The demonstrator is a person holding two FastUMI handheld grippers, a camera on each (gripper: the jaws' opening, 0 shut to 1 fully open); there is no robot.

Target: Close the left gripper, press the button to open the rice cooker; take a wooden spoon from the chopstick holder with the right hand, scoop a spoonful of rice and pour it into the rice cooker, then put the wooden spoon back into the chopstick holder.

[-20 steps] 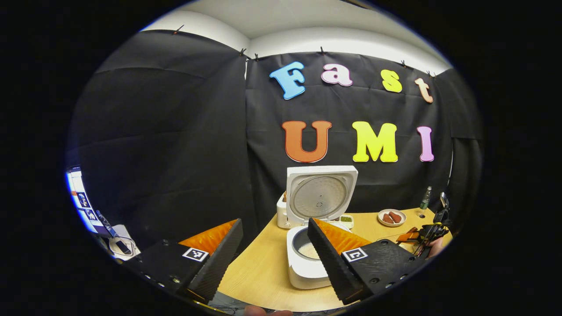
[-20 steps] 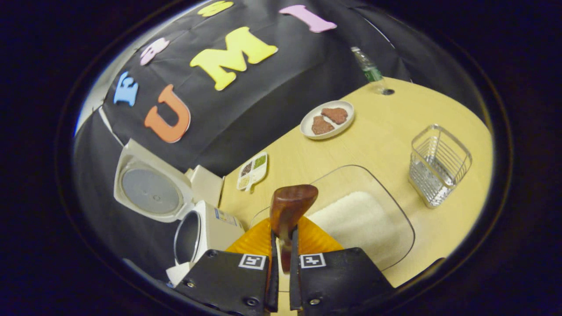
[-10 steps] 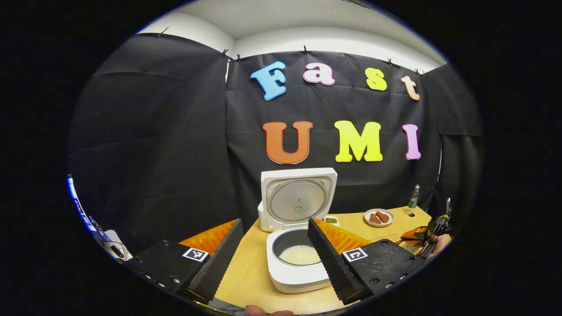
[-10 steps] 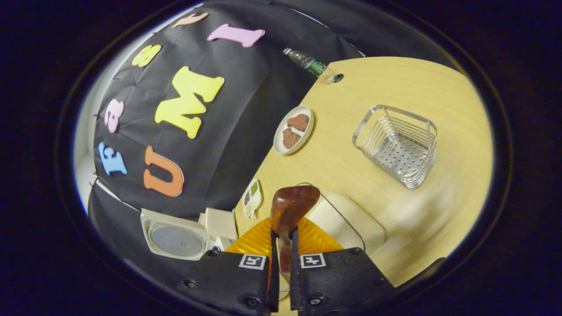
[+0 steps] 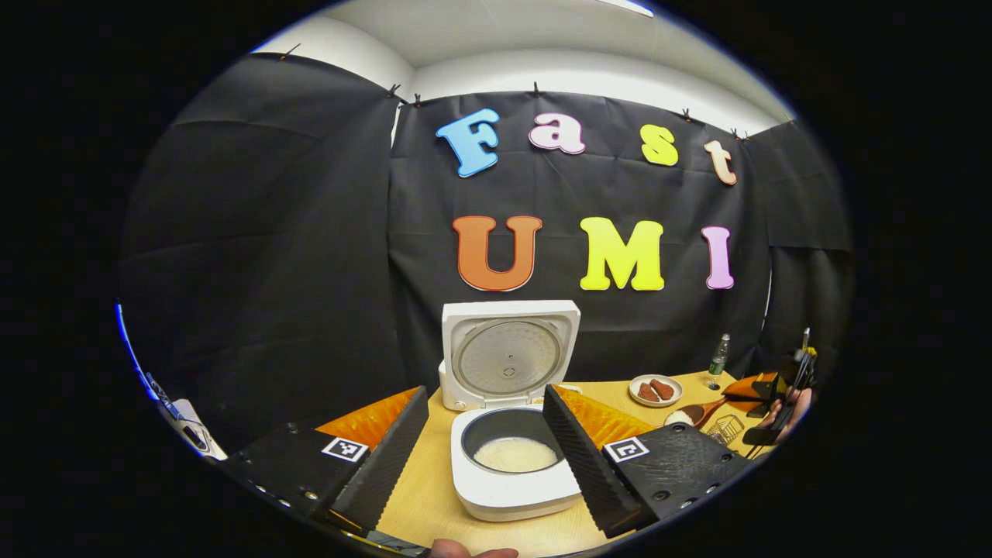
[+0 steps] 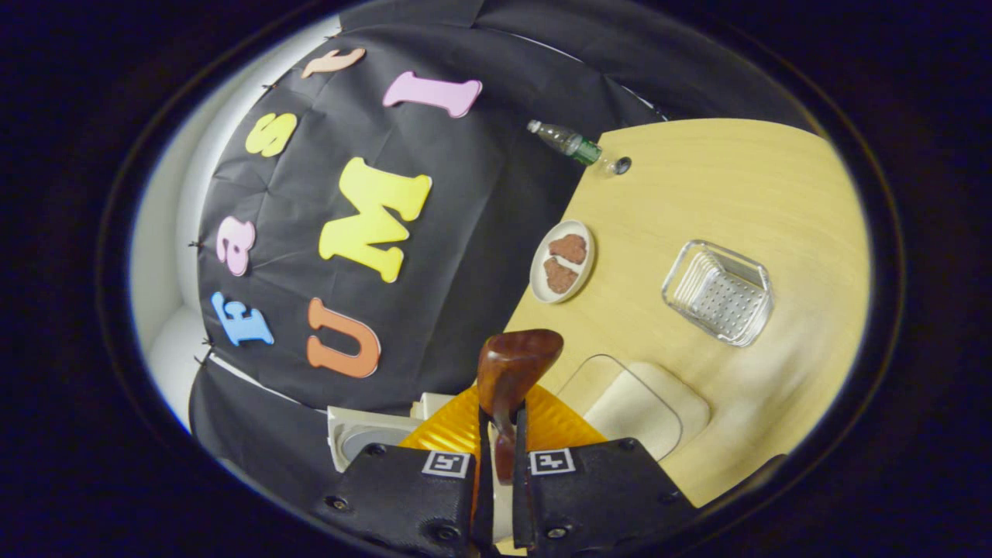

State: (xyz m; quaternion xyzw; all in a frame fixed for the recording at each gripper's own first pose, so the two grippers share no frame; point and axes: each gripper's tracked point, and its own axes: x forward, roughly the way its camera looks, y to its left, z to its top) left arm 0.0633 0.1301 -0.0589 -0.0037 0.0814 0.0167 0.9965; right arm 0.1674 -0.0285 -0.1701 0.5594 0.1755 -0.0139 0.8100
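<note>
1. In the left gripper view, the left gripper [image 5: 484,442] is nearest, with its two fingers spread wide apart and nothing between them.
2. Just beyond these fingers the rice cooker [image 5: 511,473] stands on the wooden table [image 5: 430,488]. Its lid [image 5: 508,353] is raised upright at the far side, and white rice lies at the bottom of the dark inner pot [image 5: 513,446].
3. In the right gripper view, the right gripper [image 6: 500,465] has its fingers pressed together on the handle of the wooden spoon [image 6: 511,368]. The brown bowl of the spoon stands out just past the fingertips.
4. Beyond the spoon, a clear tray with white rice [image 6: 635,403] lies on the table.
5. Farther on, toward the right of this view, the chopstick holder [image 6: 717,291], a basket of metal wire, stands apart from the tray.
6. A small plate with two brown pieces [image 6: 562,260] lies near the black cloth, and a bottle with a green label [image 6: 573,143] stands at the far edge of the table.
7. In the left gripper view, the right gripper appears far at the right, held by a hand [image 5: 787,407]. The spoon there carries something white, above the wire basket.
</note>
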